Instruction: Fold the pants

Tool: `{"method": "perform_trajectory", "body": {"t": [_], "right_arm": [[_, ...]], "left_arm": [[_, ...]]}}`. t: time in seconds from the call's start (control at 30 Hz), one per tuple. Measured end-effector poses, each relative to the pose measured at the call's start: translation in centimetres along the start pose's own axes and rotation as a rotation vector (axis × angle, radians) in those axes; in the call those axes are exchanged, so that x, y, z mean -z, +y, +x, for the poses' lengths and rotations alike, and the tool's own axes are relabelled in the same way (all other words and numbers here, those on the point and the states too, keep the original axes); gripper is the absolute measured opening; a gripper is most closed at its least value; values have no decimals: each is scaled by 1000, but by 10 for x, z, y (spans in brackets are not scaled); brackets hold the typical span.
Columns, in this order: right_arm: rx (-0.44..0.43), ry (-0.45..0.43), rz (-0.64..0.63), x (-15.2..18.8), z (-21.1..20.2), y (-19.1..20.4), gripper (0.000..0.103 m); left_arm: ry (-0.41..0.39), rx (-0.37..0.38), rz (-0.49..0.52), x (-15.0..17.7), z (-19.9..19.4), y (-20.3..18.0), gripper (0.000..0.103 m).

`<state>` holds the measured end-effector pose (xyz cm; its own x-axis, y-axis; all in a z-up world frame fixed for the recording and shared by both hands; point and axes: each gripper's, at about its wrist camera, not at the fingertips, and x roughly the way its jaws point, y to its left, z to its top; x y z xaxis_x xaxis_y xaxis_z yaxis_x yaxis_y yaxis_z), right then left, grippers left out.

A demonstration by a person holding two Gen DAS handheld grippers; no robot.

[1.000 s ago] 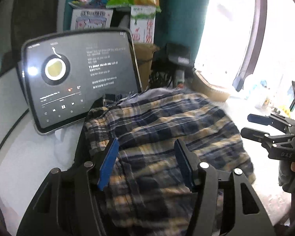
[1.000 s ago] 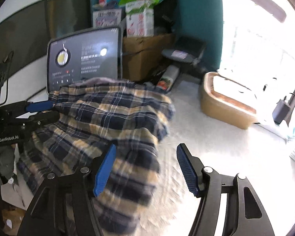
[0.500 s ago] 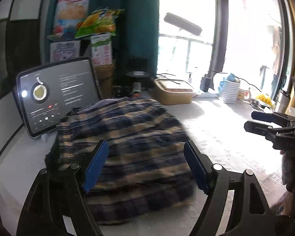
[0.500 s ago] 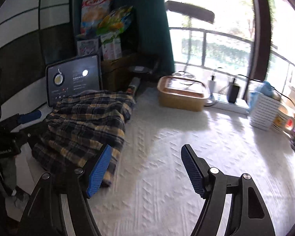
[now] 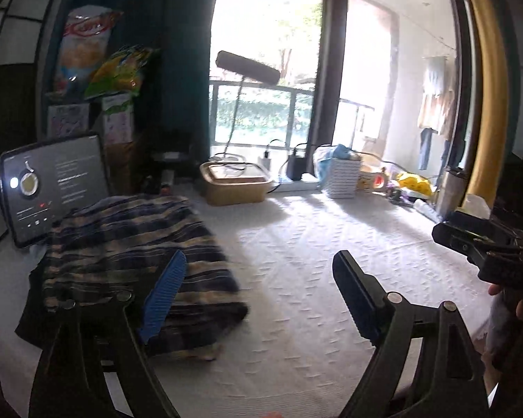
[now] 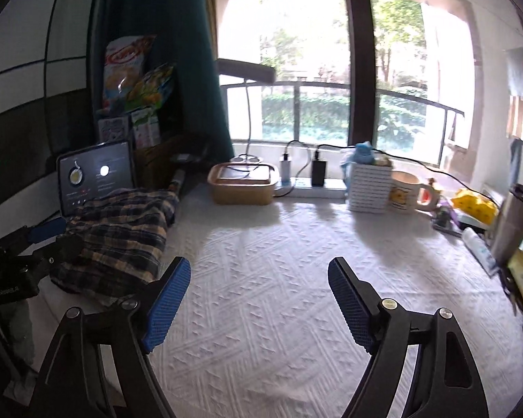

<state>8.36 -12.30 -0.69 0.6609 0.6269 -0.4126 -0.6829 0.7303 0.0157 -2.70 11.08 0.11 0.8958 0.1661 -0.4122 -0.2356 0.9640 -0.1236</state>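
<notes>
L wrist view: left gripper (image 5: 258, 292) w/ jaws wide apart and opening, nothing between the blue pads (image 5: 164, 299). Plaid pants (image 5: 132, 261) lie in a folded heap on the white textured cloth (image 5: 313, 261), left of frame, partly behind the left finger. No contact seen btwn pads and fabric. Tablet (image 5: 52, 188) w/ lit screen stands just behind the pants, touching or nearly so; cannot tell which. Tan lidded box (image 5: 235, 183) further back, near window. Right gripper (image 5: 477, 247) at right edge, held in a hand; its jaw state not readable here.

R wrist view: right gripper (image 6: 259, 299) w/ jaws wide and opening, empty, over bare cloth (image 6: 279, 296). Pants (image 6: 122, 237) at far left, well apart from this gripper, in front of tablet (image 6: 94, 177). Left gripper (image 6: 48, 235) at left edge, just beside the pants' near side. Striped container (image 6: 369, 188) and mug (image 6: 408, 191) at back right.
</notes>
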Motion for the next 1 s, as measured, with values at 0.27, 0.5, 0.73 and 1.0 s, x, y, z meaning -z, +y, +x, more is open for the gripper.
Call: {"method": "perform_trajectory", "body": {"t": [0.27,0.5,0.73,1.0], "right_arm": [[81,-80,37,1,-46,-28,89],[101,-109,86,5,-54,-45,92],[88,-89,91,10,-45,-43,92],[84,-72,89,12,-39,-40,92]], "left_arm": [[-40,13,17,-5,-8,-23,96],[-28,-8,45,-11,-4,-34,101],[-59,-28,99,-6,-6,-47,101],[-52,-67,59,-2,-3,-39,101]]}}
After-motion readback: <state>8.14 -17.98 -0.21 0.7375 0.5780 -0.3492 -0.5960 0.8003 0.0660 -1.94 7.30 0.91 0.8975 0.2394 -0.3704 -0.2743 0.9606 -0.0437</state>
